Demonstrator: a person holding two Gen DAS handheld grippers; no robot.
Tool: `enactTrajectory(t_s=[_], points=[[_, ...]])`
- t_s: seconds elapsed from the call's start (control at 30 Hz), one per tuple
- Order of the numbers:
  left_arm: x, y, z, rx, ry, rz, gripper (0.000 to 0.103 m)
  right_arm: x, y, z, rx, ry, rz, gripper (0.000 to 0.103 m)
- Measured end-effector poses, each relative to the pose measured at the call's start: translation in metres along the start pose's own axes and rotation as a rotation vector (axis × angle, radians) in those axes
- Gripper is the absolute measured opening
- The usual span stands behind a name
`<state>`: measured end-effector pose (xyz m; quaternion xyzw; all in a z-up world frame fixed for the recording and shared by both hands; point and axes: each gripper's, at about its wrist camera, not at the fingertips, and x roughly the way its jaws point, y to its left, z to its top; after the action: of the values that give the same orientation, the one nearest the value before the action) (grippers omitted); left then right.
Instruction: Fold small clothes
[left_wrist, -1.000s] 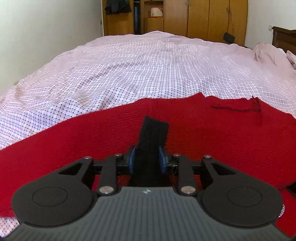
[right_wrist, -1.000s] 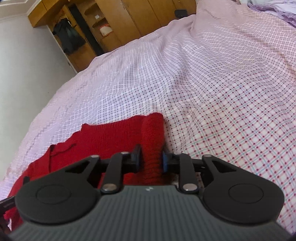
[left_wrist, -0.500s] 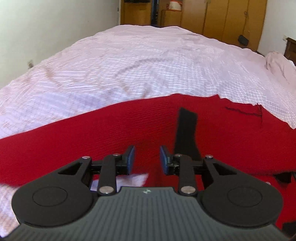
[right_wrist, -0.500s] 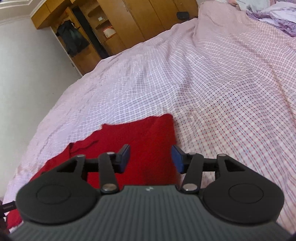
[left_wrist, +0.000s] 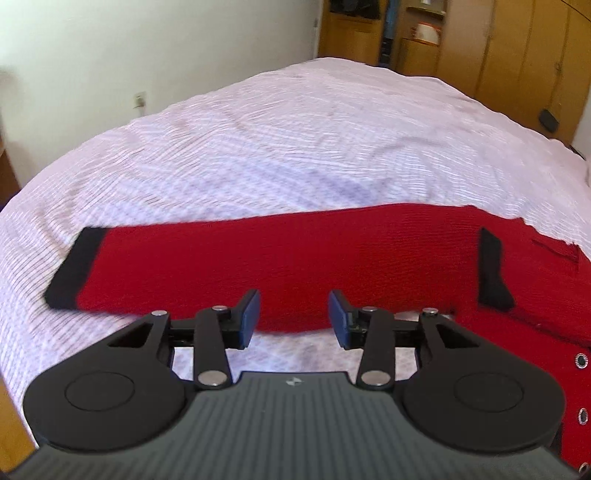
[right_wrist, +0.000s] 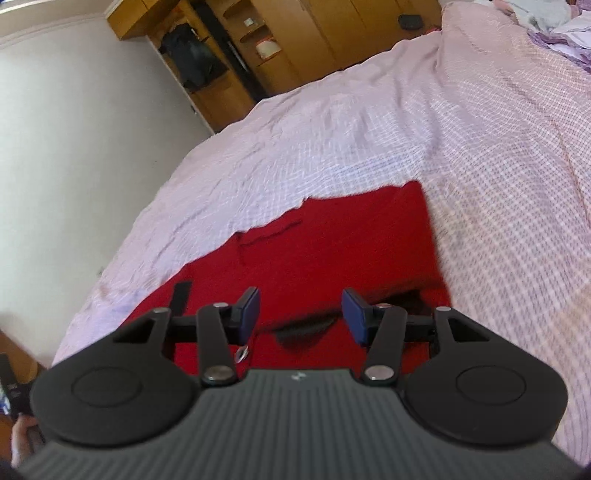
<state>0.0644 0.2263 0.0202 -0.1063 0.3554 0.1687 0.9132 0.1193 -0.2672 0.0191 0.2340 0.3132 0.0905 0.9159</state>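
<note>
Red knit sweater spread flat on checked bedsheet, near bed's front edge. Sleeve with black cuff stretched out at sweater's left end; second black cuff lying on sweater body toward its right. Left gripper above sweater's near edge, jaws apart, just been opening, nothing between them. Right gripper over sweater's right half, jaws apart, opened moments ago, pads clear of fabric. Wooden wardrobe beyond sweater.

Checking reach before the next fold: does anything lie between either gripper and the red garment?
Nothing visible does. The left gripper and the right gripper are both open, holding nothing, directly over the red garment spread on the checked bedsheet.
</note>
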Motion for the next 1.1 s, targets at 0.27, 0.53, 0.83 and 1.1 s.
enactTrajectory(t_s=[0.27, 0.53, 0.83, 1.1], points=[[0.003, 0.049, -0.006, -0.179, 0.039, 0.000, 0.047, -0.030, 0.030, -0.023, 0.009, 0.035, 0.010, 0.053], [0.032, 0.066, -0.014, -0.373, 0.092, -0.062, 0.047, -0.024, 0.050, -0.065, -0.035, 0.120, -0.037, 0.053], [0.052, 0.071, -0.009, -0.452, 0.033, -0.100, 0.048, -0.015, 0.055, -0.094, -0.084, 0.155, -0.097, 0.053], [0.063, 0.067, -0.005, -0.398, -0.033, -0.100, 0.047, -0.009, 0.046, -0.098, -0.062, 0.158, -0.123, 0.053]])
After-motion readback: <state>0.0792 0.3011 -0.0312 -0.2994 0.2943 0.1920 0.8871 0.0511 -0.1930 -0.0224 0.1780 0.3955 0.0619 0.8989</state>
